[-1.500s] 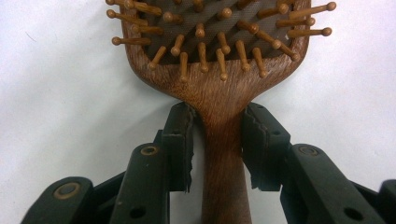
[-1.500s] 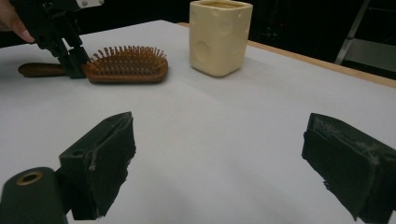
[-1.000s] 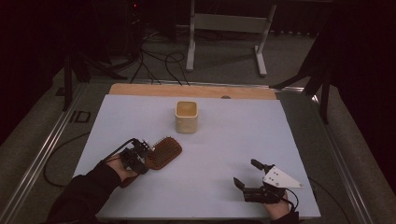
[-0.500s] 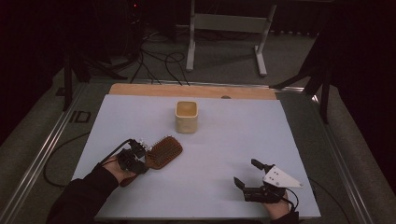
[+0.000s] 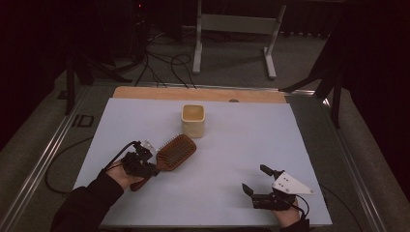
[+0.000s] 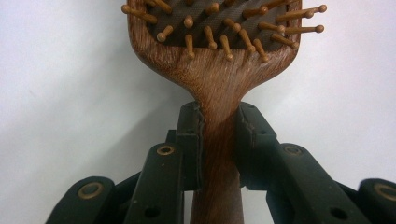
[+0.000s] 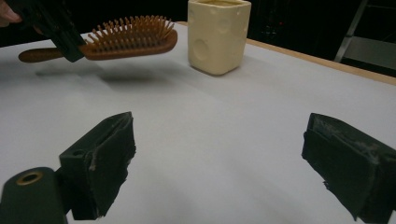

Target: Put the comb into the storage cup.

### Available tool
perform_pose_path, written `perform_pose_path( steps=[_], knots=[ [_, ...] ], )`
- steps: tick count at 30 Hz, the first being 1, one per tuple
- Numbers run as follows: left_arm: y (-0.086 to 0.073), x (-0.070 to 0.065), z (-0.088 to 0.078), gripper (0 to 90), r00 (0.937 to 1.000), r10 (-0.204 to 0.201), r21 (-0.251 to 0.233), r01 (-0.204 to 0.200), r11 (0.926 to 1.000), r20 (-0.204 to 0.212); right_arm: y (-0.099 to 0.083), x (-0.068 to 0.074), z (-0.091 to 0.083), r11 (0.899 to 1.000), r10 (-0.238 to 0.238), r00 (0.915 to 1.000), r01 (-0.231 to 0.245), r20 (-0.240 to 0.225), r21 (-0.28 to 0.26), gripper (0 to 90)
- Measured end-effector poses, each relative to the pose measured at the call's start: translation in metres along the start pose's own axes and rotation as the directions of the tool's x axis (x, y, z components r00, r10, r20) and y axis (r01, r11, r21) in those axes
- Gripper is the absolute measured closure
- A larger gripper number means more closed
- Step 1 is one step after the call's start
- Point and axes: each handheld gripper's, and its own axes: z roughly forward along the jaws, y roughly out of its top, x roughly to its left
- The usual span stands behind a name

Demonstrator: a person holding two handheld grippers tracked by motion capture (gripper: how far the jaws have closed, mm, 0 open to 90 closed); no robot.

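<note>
Wooden paddle hairbrush was pinched at the neck of its handle by the left gripper; in the left gripper view both pads pressed on the handle right where it widens into the head. The brush was in the near-left part of the table, lifted clear of the surface: the right gripper view showed the brush level in the air with its shadow on the sheet below. Long axis ran diagonally in the high view, head pointing up-right toward the cream cup, handle end pointing down-left toward the person's left hand. Bristles faced up. Head sat near the cup but apart from it.

Right gripper was at the near-right of the table, jaws spread wide with nothing between them, well apart from the brush. In its own view the pads hovered just over bare sheet.

Surface was a pale lavender-white sheet over the table, with a wooden strip showing along the far edge. Cup stood upright near the centre-back, square-ish with round dimples in its walls.

Room was dark. Grey floor beyond the table, black cables trailing on it, and a white metal stand farther back. Metal rails ran along both table sides.
</note>
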Motion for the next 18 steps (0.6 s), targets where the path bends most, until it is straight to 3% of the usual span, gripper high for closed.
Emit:
perform_pose_path(
  steps=[4,10,16,18],
  knots=[
    [0.003,-0.005,-0.002,74.1,1.0,0.0,-0.043,0.0,0.9991,0.007,0.0,0.0,0.0,1.0,-0.002,1.0,0.002,-0.003,0.0,9.3],
    [0.004,-0.011,-0.003,74.1,0.9995,0.03,-0.088,-0.03,0.9957,0.006,0.0,0.0,0.0,1.0,0.0,1.0,0.0,0.0,0.001,9.3],
    [0.006,-0.02,-0.006,74.1,0.9993,0.037,-0.147,-0.037,0.9884,-0.005,0.0,0.0,0.0,1.0,-0.002,1.0,0.002,0.001,0.002,9.3],
    [0.007,-0.024,-0.007,74.1,0.9989,0.047,-0.18,-0.047,0.9825,-0.002,0.0,0.0,0.001,1.0,0.003,1.0,-0.003,0.002,0.006,9.3]
  ],
)
